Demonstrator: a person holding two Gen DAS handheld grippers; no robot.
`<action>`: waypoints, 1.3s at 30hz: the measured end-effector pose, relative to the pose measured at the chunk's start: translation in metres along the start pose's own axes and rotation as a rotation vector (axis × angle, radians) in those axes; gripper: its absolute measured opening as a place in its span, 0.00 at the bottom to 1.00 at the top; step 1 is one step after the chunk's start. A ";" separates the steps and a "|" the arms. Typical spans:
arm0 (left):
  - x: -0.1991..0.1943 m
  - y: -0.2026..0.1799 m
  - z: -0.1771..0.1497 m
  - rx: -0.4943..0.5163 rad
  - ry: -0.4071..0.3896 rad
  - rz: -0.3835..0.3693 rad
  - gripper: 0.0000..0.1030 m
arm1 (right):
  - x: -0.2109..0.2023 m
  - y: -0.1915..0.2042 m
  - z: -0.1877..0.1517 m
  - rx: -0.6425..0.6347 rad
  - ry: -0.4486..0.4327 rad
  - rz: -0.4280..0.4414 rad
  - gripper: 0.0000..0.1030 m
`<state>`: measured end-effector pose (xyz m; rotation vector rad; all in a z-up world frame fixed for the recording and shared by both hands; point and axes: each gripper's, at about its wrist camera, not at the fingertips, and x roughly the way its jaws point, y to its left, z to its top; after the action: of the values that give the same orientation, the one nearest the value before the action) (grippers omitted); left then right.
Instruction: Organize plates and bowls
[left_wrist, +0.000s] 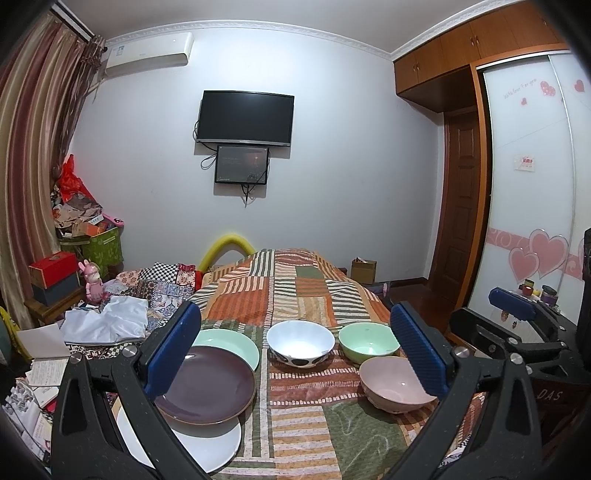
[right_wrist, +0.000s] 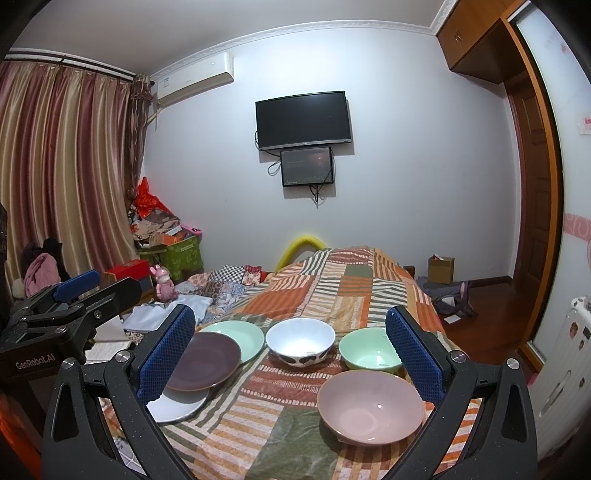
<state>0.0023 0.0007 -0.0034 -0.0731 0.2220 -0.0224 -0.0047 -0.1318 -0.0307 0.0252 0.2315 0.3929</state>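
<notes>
Three plates (left_wrist: 207, 384), three bowls (left_wrist: 301, 341) (apart), both tools spread

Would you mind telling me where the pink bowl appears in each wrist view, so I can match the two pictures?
Left wrist view: the pink bowl sits lower right, partly behind the left gripper's right finger.
Right wrist view: it sits lower right of centre, fully visible, just inside the right gripper's right finger.
Shared landmark: the green bowl lies directly behind it in both.
</notes>
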 end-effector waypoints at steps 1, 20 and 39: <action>0.000 0.000 0.000 -0.002 0.001 -0.001 1.00 | 0.000 0.000 0.000 0.000 0.000 0.002 1.00; 0.024 0.038 -0.013 -0.014 0.053 0.065 1.00 | 0.037 0.012 -0.012 0.009 0.085 0.051 1.00; 0.101 0.171 -0.065 -0.120 0.288 0.256 1.00 | 0.145 0.058 -0.052 -0.021 0.337 0.173 0.99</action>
<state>0.0891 0.1635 -0.1017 -0.1611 0.5196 0.2371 0.0915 -0.0243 -0.1089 -0.0425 0.5602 0.5719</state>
